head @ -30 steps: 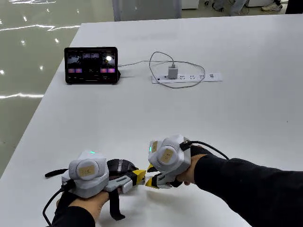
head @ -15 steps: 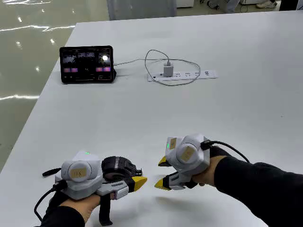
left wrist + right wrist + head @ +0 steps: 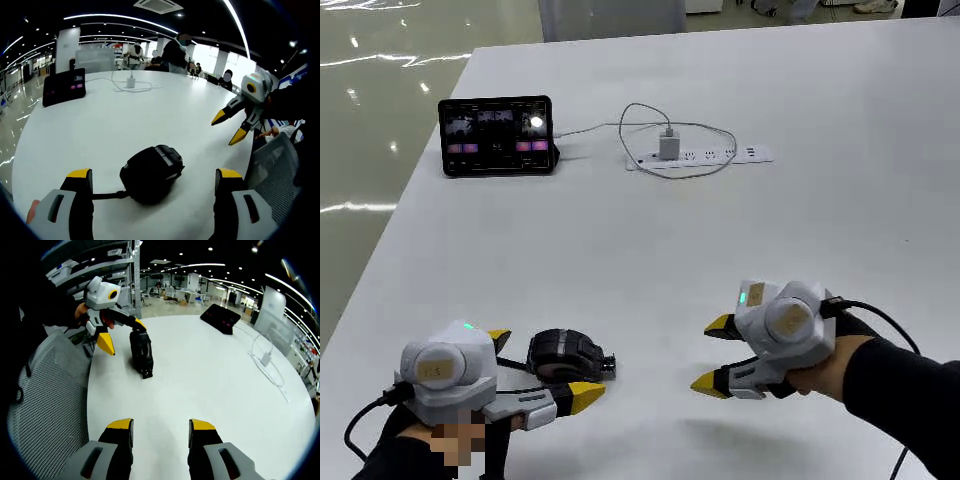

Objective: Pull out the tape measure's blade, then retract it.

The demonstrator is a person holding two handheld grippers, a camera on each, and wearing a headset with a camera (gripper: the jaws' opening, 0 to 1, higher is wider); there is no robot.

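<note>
The tape measure [image 3: 568, 355] lies on the near left of the bench [image 3: 670, 250], between the wide-open, empty jaws of the left tongs [image 3: 543, 364], while the right tongs [image 3: 711, 355], also open and empty, hang well apart to its right, where its long axis seems to point.

white table [image 3: 720, 250] | glossy floor [image 3: 370, 120] | ceiling strip lights [image 3: 125, 17] | possibly shelving [image 3: 115, 262]

Open tabletop [image 3: 650, 270] between tape measure [image 3: 568, 355], near left, and right gripper [image 3: 713, 354]: free lane. Far left: tablet [image 3: 496, 135]. Far centre: power strip [image 3: 715, 156], looped cable [image 3: 638, 118]. Right side open.
</note>
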